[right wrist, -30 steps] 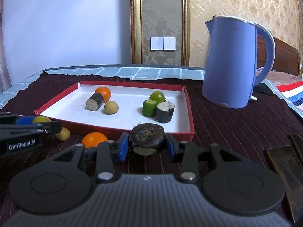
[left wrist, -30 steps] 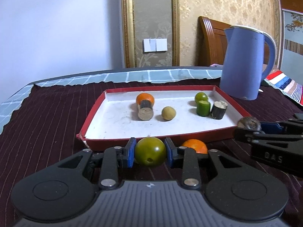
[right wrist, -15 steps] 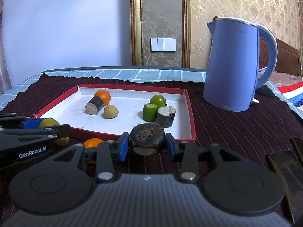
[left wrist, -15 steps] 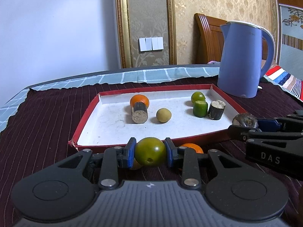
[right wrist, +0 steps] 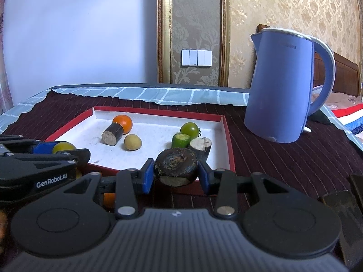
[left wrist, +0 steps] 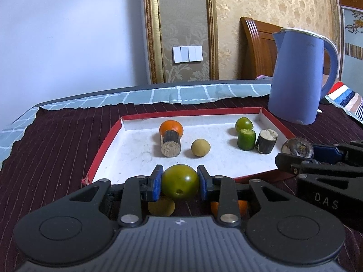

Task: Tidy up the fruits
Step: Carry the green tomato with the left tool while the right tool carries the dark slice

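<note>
My left gripper (left wrist: 180,182) is shut on a green tomato (left wrist: 180,182), held above the near rim of the red-edged white tray (left wrist: 103,149). My right gripper (right wrist: 175,171) is shut on a dark brown water chestnut (right wrist: 175,166), held over the tray's near right corner (right wrist: 229,145). In the tray lie an orange (left wrist: 171,128), a dark sugarcane piece (left wrist: 170,144), a small yellow fruit (left wrist: 200,147), a green tomato (left wrist: 244,124), a green cylinder piece (left wrist: 246,138) and another cane piece (left wrist: 266,141). Below the left gripper a yellow fruit (left wrist: 161,207) and an orange (left wrist: 240,205) rest on the cloth.
A blue electric kettle (right wrist: 281,83) stands on the dark striped tablecloth (left wrist: 56,147) right of the tray. A dark flat object (right wrist: 340,206) lies at the near right. A wooden chair back (left wrist: 256,47) and the wall stand behind the table.
Both grippers have risen and moved forward toward the tray, still holding their fruits. The loose orange and yellow fruit now sit under the left gripper.
</note>
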Motion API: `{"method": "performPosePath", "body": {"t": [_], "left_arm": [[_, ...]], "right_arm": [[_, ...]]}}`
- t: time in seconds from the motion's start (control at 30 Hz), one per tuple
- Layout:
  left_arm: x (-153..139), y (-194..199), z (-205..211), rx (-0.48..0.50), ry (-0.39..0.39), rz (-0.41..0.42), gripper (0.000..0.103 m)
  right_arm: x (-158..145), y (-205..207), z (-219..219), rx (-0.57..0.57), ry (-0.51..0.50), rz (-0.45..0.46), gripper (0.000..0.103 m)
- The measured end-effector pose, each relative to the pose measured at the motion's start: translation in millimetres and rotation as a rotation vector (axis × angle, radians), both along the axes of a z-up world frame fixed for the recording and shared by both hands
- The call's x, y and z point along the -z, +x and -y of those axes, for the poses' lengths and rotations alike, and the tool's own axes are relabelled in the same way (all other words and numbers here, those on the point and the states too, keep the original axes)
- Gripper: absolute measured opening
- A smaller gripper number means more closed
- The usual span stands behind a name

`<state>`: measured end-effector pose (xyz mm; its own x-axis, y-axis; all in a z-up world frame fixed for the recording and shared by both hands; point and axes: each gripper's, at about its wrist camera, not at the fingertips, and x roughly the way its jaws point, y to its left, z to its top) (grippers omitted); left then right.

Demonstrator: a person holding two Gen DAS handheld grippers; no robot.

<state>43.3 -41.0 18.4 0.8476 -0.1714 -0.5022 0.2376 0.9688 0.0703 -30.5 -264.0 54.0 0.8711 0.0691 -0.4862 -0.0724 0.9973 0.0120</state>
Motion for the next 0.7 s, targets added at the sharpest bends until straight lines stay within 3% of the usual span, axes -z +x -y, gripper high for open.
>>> {"method": "performPosePath", "body": {"t": [0.5, 0.57, 0.7], "left_arm": [[-4.3, 18.3, 6.3, -0.026, 0.016, -0.006, 0.031], [-4.4, 20.3, 6.7, -0.028, 0.013, -0.010, 0.031], [-2.6, 25.1, 8.0, -0.031, 0.013, -0.020, 0.031]], "right_arm": [[-9.0, 11.9, -4.1, -0.010, -0.012, 0.014, 0.038], [-9.2, 12.8, -4.5, -0.009, -0.016, 0.016, 0.033], [-10.0, 16.6, -3.8, -0.009, -0.017, 0.013, 0.032]]}}
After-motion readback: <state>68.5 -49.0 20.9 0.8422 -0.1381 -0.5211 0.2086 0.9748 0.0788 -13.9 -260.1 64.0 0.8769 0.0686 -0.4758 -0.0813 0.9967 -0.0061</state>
